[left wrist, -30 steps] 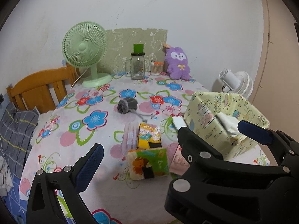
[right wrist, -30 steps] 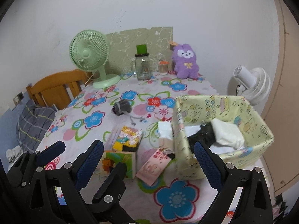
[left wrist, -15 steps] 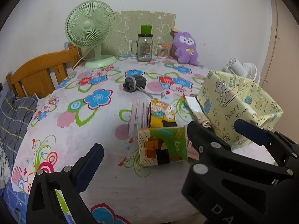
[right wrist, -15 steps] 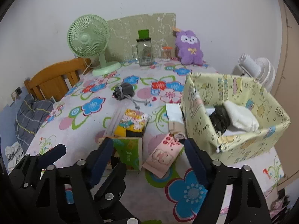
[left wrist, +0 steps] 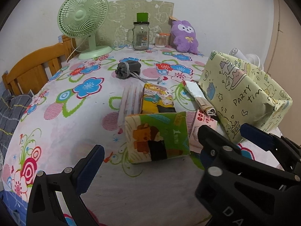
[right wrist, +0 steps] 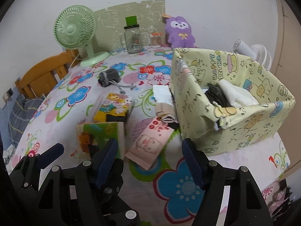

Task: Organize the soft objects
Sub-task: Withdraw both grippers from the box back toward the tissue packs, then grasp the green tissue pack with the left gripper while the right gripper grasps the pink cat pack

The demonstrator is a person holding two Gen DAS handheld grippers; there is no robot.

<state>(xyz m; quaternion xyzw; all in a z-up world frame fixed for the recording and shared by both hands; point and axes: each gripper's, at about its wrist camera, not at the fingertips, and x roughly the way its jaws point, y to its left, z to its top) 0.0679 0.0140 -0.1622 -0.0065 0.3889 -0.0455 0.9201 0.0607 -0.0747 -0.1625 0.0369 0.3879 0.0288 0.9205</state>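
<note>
A green tissue pack (left wrist: 158,134) (right wrist: 97,133) lies on the flowered tablecloth just ahead of my open left gripper (left wrist: 150,156). A yellow tissue pack (left wrist: 158,98) (right wrist: 112,106) lies behind it. A pink tissue pack (right wrist: 150,144) (left wrist: 205,124) lies right in front of my open right gripper (right wrist: 150,152), between its fingers. A folded white and beige packet (right wrist: 163,101) (left wrist: 199,98) leans by the yellow patterned box (right wrist: 235,101) (left wrist: 242,94), which holds black and white cloth (right wrist: 225,94). A grey drawstring pouch (left wrist: 128,68) (right wrist: 109,77) lies farther back.
A green desk fan (left wrist: 84,22), a glass jar with green lid (left wrist: 141,35), a small jar (left wrist: 161,40) and a purple plush (left wrist: 185,36) stand along the back wall. A wooden chair (left wrist: 33,69) is at the left. A white fan (right wrist: 252,53) stands behind the box.
Both grippers have lowered and moved forward toward the packs. The green pack now sits close before the left gripper and the pink pack between the right fingers.
</note>
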